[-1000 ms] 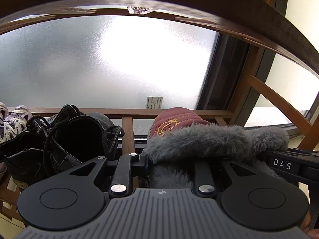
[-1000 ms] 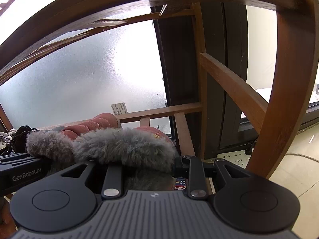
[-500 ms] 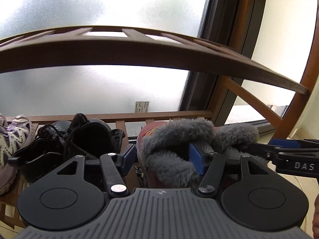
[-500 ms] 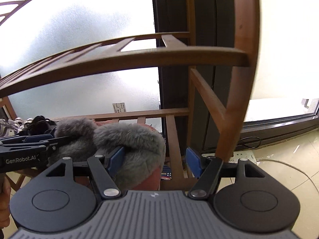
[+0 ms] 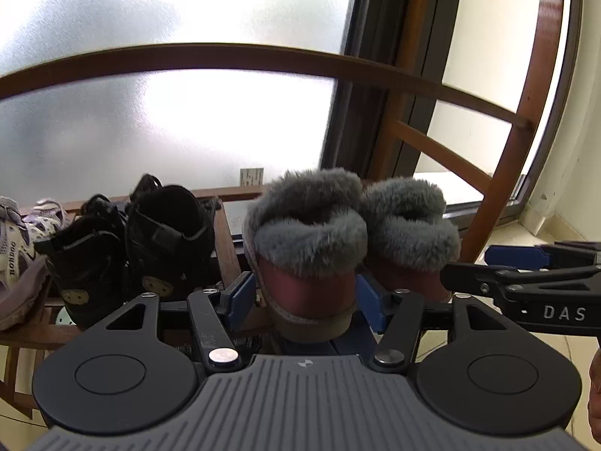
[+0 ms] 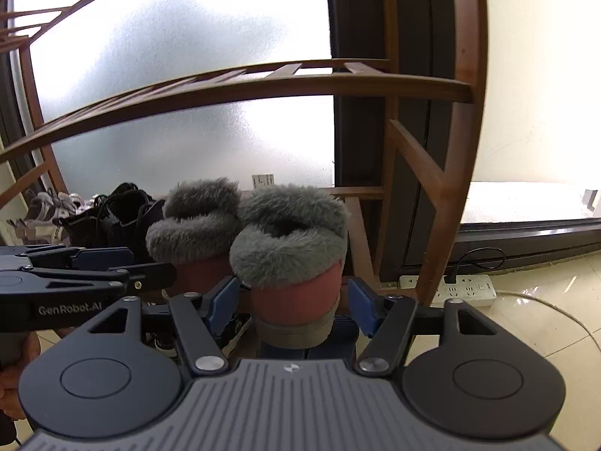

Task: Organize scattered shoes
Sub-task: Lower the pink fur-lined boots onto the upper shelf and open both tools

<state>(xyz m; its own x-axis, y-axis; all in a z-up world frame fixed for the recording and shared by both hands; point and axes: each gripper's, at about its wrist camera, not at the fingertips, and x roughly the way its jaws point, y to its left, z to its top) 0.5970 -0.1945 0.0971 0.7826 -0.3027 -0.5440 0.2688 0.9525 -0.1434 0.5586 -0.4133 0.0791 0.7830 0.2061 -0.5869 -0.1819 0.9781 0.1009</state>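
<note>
Each fur-cuffed maroon boot (image 5: 308,263) (image 6: 296,270) heel-on between blue pads (image 5: 240,297) (image 6: 221,300), upright on wooden rack (image 5: 225,233); both grippers (image 5: 306,300) (image 6: 289,302) closing, not yet pinching.

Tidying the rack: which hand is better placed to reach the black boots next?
Left, probably. The left gripper sits beside the black boots; the right gripper has both fur boots in the way. Both jaws are closing, each around a fur boot.

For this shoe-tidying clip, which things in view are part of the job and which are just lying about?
Part of the job:
- left fur-trimmed boot
- right fur-trimmed boot
- black boots
- sneakers
- wooden shoe rack
- left gripper, right gripper, both closing, pads clear of the boots

Just lying about:
- power strip
- its cable
</note>
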